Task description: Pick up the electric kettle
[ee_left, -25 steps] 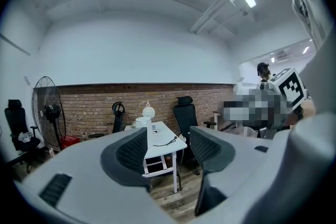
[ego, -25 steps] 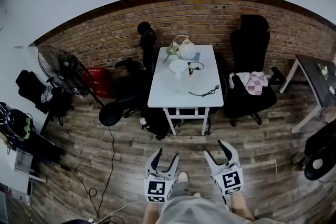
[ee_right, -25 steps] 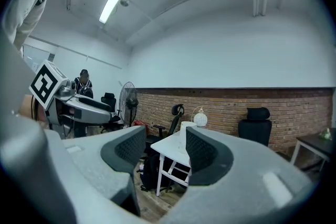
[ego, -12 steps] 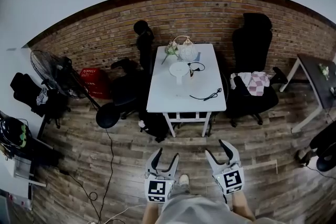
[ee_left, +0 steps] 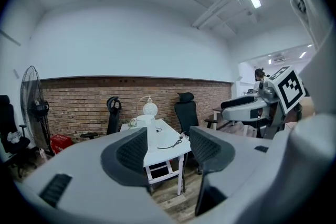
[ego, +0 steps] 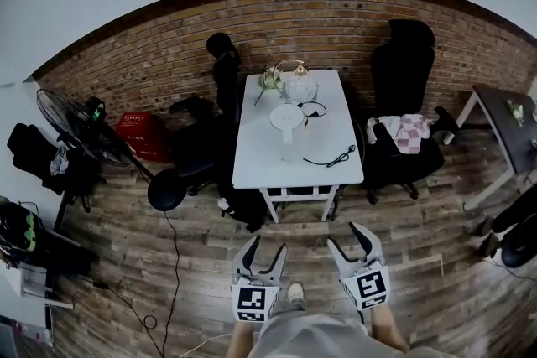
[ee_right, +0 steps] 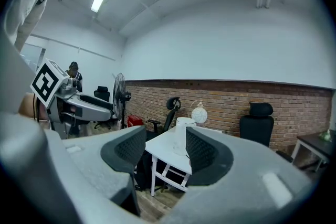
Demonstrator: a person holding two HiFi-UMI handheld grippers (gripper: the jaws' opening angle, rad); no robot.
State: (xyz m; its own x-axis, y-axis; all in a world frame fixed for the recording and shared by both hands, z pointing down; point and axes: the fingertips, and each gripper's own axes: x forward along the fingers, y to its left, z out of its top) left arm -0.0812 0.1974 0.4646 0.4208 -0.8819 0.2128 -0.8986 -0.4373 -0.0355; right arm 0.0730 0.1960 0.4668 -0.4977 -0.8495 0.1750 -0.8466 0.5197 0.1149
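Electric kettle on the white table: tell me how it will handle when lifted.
The electric kettle stands tall and narrow on the white table, so a sideways push may tip it. Its body looks see-through, perhaps glass: likely stiff, slippery, breakable. Any water inside cannot be seen, so weight is uncertain.

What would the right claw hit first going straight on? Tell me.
Probably the white table, at its near edge, before the electric kettle on it. Nothing shows ahead of the right claw, though depth is unclear.
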